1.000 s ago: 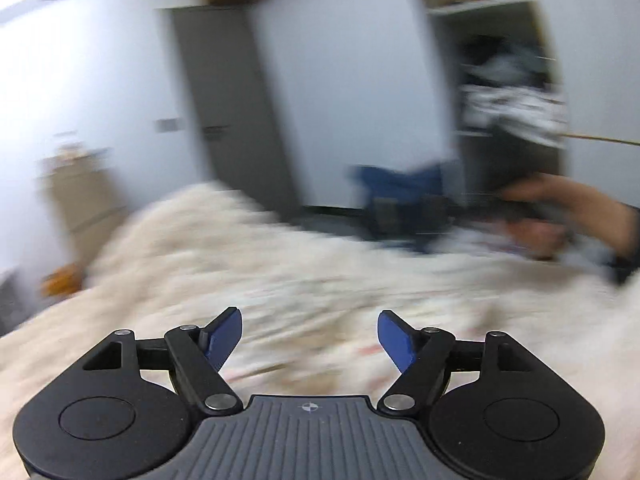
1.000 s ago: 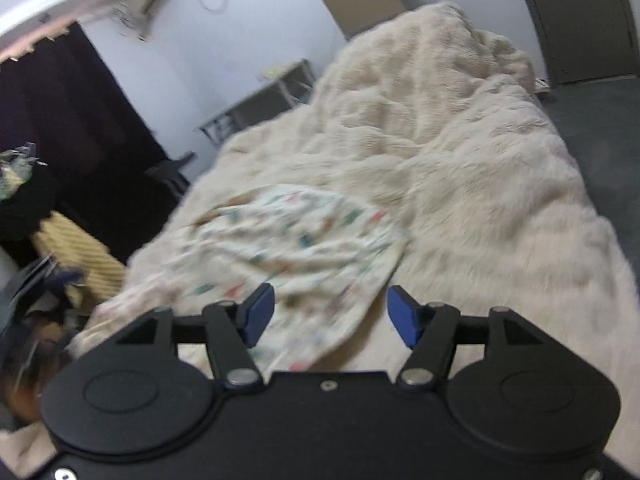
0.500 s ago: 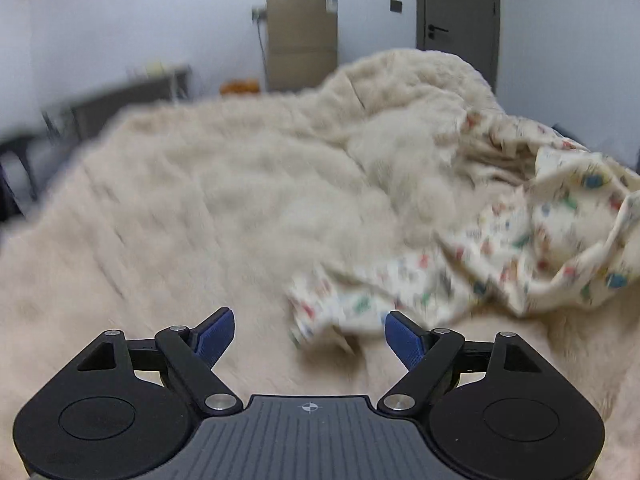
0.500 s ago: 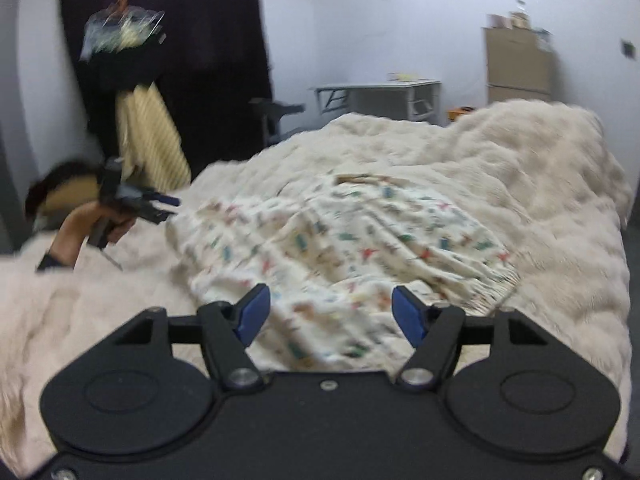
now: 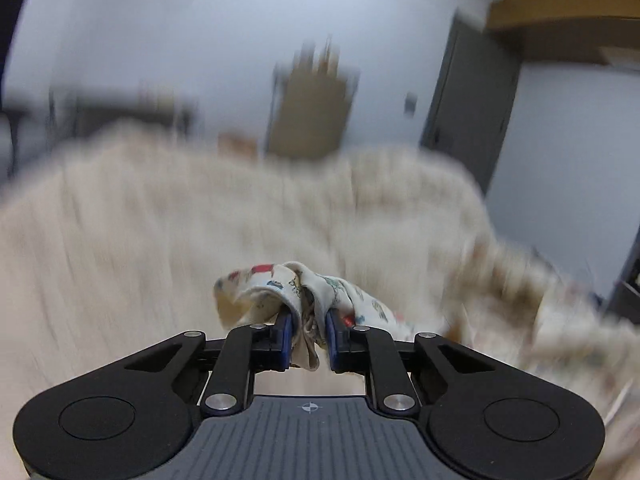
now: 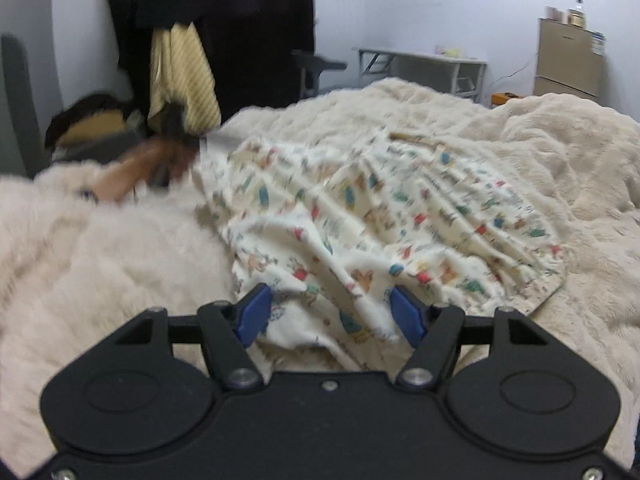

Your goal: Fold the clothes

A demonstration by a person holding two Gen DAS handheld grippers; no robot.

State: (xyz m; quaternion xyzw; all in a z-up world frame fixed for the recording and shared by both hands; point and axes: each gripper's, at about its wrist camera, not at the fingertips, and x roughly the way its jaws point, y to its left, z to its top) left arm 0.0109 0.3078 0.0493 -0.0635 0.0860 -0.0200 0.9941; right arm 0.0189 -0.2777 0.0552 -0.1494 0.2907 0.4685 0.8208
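A cream garment with a small coloured print [image 6: 400, 216] lies spread and creased on a fluffy cream blanket [image 6: 100, 264]. In the left wrist view one bunched corner of the garment [image 5: 280, 284] sits between the blue pads of my left gripper [image 5: 308, 336], whose jaws are closing and press on the cloth. That view is blurred by motion. In the right wrist view my right gripper [image 6: 332, 314] stands open just over the garment's near edge, its pads clear of the cloth. A blurred hand [image 6: 132, 172] holds the left gripper at the garment's far left corner.
The blanket [image 5: 120, 240] covers the whole bed. Behind it stand a grey desk [image 6: 420, 60], a chair [image 6: 316, 68], a tan cabinet [image 6: 568, 60] and a dark door [image 5: 468, 120]. A yellow striped cloth [image 6: 180, 76] hangs at the left among dark clothes.
My left gripper has gone from open, with the garment's corner ahead of it, to shut on that corner. The right gripper has come closer to the garment's near edge and stays open.
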